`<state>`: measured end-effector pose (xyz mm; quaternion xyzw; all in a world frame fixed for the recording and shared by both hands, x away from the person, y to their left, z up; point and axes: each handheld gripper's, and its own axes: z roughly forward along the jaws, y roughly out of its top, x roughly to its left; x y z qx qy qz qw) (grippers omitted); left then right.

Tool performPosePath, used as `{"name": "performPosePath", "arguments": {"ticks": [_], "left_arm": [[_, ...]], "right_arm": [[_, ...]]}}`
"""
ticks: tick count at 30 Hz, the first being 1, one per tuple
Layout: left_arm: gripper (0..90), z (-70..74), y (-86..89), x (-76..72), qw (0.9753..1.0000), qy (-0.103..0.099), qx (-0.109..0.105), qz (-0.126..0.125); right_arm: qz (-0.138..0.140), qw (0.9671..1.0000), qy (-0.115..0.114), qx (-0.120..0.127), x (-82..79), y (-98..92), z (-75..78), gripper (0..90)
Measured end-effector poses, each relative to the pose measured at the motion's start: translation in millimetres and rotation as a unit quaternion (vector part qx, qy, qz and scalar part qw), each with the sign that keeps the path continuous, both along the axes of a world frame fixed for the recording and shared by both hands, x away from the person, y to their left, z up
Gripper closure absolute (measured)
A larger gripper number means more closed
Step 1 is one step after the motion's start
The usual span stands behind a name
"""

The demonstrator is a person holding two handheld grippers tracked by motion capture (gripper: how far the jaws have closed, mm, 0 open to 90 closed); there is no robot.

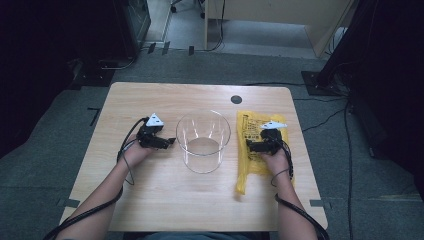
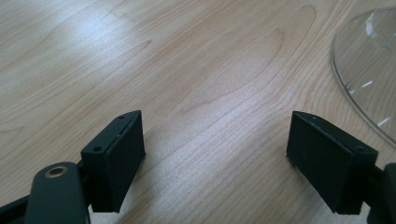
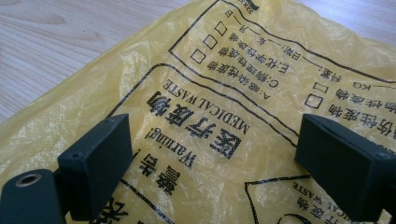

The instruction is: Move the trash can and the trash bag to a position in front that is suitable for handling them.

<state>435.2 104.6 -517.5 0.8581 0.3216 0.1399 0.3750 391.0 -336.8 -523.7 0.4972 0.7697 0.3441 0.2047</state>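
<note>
A clear glass beaker [image 1: 203, 141] stands upright at the table's middle; its curved wall [image 2: 369, 70] shows in the left gripper view. A yellow medical waste bag [image 1: 254, 150] with black print lies flat to its right. My left gripper [image 1: 170, 142] rests low on bare wood just left of the beaker, pointing toward it, jaws wide apart and empty [image 2: 215, 163]. My right gripper [image 1: 250, 147] sits over the bag, pointing left, open with the printed plastic [image 3: 224, 121] between and beneath its jaws.
The wooden table [image 1: 150, 200] has a dark round hole [image 1: 236, 99] near its far edge. Grey carpet surrounds it, with cables [image 1: 345, 130] on the floor at right and furniture legs beyond the far side.
</note>
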Motion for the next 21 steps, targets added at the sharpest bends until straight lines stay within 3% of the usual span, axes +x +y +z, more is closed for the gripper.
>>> {"name": "performPosePath", "arguments": {"ticks": [1, 3, 6, 8, 12, 14, 19, 21], "left_arm": [[18.7, -0.1, -0.2, 0.0, 1.0, 0.0, 0.0, 0.0], [18.8, -0.1, -0.4, 0.2, 1.0, 0.0, 0.0, 0.0], [18.8, -0.1, -0.9, 0.2, 1.0, 0.0, 0.0, 0.002], [18.7, -0.1, -0.9, 0.2, 1.0, 0.0, 0.0, 0.002], [18.7, -0.2, -1.8, 0.3, 1.0, -0.001, 0.0, -0.005], [18.7, -0.3, -5.7, 0.6, 1.0, -0.001, -0.002, 0.004], [18.8, -0.2, -9.9, 1.3, 1.0, 0.0, -0.001, 0.0], [18.8, -0.1, -10.1, 1.6, 1.0, 0.0, -0.001, -0.001]], "right_arm": [[-0.001, 1.0, 0.0, 0.0, 0.0, 0.0, 0.0, 12.8], [0.005, 0.9999, -0.011, 0.006, -2.1, -0.7, 0.8, 29.0], [0.01, 0.9998, -0.016, 0.009, -3.6, -0.7, 1.3, 37.5], [0.012, 0.9997, -0.02, 0.012, -5.3, -1.1, 1.7, 48.5], [0.001, 0.9996, -0.025, 0.014, -6.0, -1.6, 2.0, 64.0], [-0.008, 0.9995, -0.026, 0.015, -5.8, -2.8, 2.0, 73.0], [-0.017, 0.9993, -0.02, 0.029, -5.1, -3.9, 2.1, 83.3], [-0.021, 0.999, -0.007, 0.039, -3.5, -5.3, 3.5, 84.7]]}}
